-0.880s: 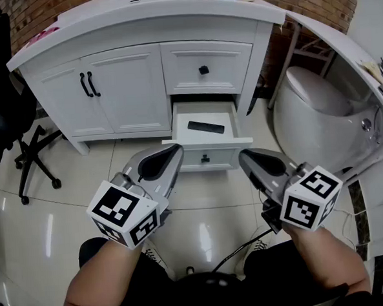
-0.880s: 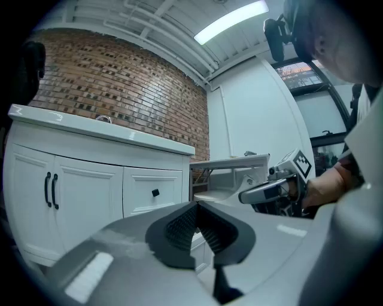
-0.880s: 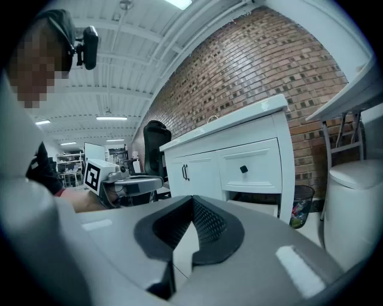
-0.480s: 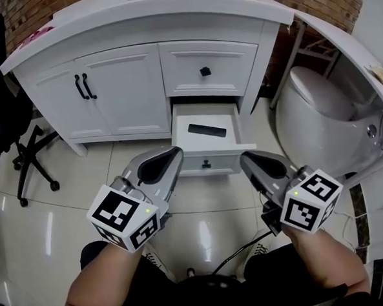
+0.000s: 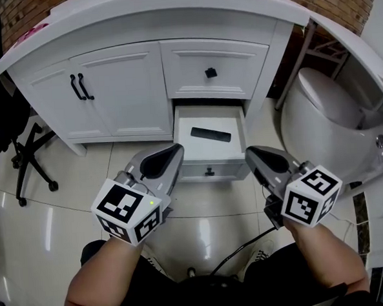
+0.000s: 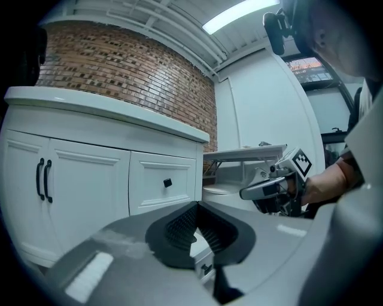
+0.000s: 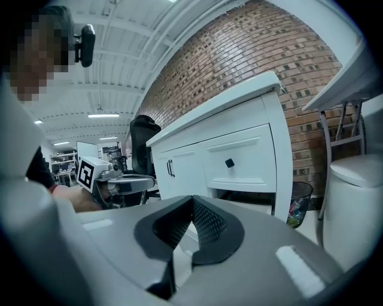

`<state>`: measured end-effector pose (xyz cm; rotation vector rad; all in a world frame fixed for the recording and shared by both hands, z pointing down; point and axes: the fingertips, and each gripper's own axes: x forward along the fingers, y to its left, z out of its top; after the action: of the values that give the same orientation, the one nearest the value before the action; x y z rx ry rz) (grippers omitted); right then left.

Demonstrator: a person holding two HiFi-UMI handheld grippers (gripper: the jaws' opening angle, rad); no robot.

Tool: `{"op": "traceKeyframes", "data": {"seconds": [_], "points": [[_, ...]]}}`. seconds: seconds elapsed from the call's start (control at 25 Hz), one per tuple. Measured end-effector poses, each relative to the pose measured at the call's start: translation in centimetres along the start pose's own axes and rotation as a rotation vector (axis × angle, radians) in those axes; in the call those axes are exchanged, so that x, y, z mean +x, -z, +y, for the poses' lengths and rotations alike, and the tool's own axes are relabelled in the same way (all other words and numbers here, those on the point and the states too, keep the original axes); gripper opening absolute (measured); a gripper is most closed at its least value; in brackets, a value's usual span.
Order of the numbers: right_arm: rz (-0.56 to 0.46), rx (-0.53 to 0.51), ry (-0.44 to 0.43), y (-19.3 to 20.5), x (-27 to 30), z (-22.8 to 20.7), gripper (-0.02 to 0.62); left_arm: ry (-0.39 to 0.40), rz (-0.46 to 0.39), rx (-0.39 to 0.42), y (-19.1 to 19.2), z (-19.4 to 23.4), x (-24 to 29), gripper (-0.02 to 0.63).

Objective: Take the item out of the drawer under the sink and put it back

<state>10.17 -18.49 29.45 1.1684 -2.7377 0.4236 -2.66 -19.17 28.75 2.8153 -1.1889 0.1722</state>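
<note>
The vanity's lower drawer (image 5: 194, 170) stands pulled open below the shut upper drawer (image 5: 216, 69). A flat black item (image 5: 210, 134) lies on the drawer's white floor. My left gripper (image 5: 177, 147) hovers above the floor just left of the drawer front, jaws shut and empty. My right gripper (image 5: 248, 153) hovers just right of the drawer front, also shut and empty. In the left gripper view the black pads meet at the tip of the left gripper (image 6: 197, 206), with the right gripper (image 6: 263, 190) off to the side. The right gripper view shows the right gripper (image 7: 191, 200) shut too.
White double cabinet doors with black handles (image 5: 79, 87) are to the drawer's left. A black office chair (image 5: 23, 153) stands at far left. A white toilet (image 5: 325, 118) is at right, with a wire waste bin (image 7: 296, 203) between it and the vanity. Glossy tile floor lies underneath.
The view has drawn slightly closer to the vanity and both shut grippers have edged toward the drawer front. The drawer stays open with the black item inside.
</note>
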Motion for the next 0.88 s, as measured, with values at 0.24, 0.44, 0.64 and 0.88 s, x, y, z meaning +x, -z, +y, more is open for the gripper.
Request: {"op": "traceKeyframes", "data": {"seconds": [0.24, 0.44, 0.64, 0.88], "points": [[0.026, -0.006, -0.025, 0.8, 0.7, 0.0, 0.008, 0.014, 0.012, 0.004, 0.4, -0.1, 0.5, 0.006], [0.031, -0.001, -0.020, 0.9, 0.6, -0.2, 0.008, 0.006, 0.011, -0.004, 0.4, 0.1, 0.4, 0.006], [0.032, -0.030, -0.014, 0.6, 0.5, 0.2, 0.008, 0.000, 0.005, -0.003, 0.3, 0.2, 0.1, 0.006], [0.076, -0.172, -0.048, -1.4, 1.0, 0.8, 0.009, -0.016, -0.007, -0.012, -0.1, 0.4, -0.2, 0.006]]}}
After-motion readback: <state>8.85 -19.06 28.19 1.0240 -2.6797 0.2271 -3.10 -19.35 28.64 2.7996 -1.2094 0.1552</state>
